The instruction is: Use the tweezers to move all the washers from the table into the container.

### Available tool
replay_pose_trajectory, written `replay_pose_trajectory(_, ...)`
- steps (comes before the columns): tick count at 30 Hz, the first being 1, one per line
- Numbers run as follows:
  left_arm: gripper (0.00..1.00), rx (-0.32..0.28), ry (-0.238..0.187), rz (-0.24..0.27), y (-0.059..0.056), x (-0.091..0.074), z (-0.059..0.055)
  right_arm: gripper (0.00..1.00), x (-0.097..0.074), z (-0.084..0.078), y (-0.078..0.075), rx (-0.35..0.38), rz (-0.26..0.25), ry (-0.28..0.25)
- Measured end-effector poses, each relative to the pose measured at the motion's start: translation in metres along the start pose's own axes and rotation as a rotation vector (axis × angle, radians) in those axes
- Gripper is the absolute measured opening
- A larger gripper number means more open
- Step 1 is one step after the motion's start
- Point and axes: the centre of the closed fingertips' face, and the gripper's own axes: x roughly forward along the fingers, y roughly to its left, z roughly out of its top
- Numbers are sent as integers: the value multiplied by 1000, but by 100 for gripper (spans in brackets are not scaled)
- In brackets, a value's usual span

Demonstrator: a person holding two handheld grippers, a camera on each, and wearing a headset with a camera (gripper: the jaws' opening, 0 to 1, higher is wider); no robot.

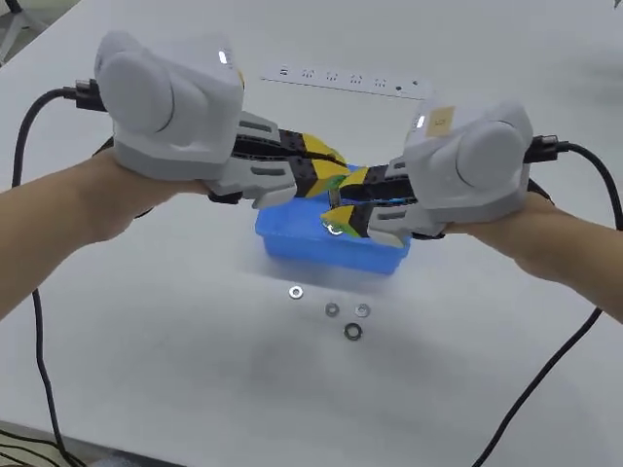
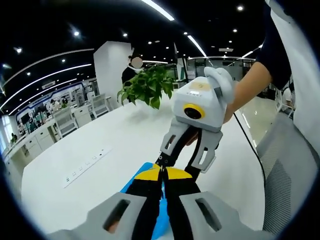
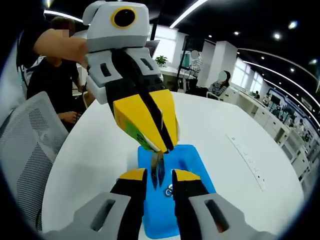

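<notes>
Four washers [image 1: 332,309] lie loose on the white table [image 1: 175,370], lower centre of the head view, just below the blue container [image 1: 292,243]. One more washer [image 3: 169,190] sits inside it. Your left gripper [image 2: 161,172] is clamped on the tweezers [image 3: 159,170], tips down over the container. Your right gripper [image 3: 159,176] has its jaws apart, flanking the tweezers' tips. Power strip [image 1: 346,80] at upper centre.

Four washers [image 1: 332,309] near the blue container [image 1: 321,251]
</notes>
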Motion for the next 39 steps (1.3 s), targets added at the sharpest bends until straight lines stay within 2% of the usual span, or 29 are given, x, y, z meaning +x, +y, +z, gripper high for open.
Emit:
replay_pose_trajectory(7,5,14,-4,52,-1,-10,9,32,-16,-2,-4,27,-52,-1)
replay_pose_trajectory(14,5,26,-26,83,-8,-24,18,39,-40,-1,2,43,-101,-18)
replay_pose_trajectory(16,5,33,-34,81,-12,-29,21,41,-50,0,4,50,-118,-28)
replay_pose_trajectory(20,5,62,-45,61,-29,-38,29,44,-69,1,13,72,-147,-53)
replay_pose_trajectory(25,5,83,-47,46,-48,-47,32,49,-82,-9,30,76,-164,-33)
replay_pose_trajectory(28,5,88,-50,32,-62,-51,29,51,-86,-17,43,55,-150,-8)
replay_pose_trajectory(31,5,80,-31,24,-70,-50,17,53,-87,-24,59,38,-122,17)
replay_pose_trajectory(34,5,58,-24,16,-79,-48,5,58,-88,-27,73,38,-94,13)
replay_pose_trajectory(39,5,44,-23,-2,-91,-43,-6,65,-89,-30,94,24,-39,-3)
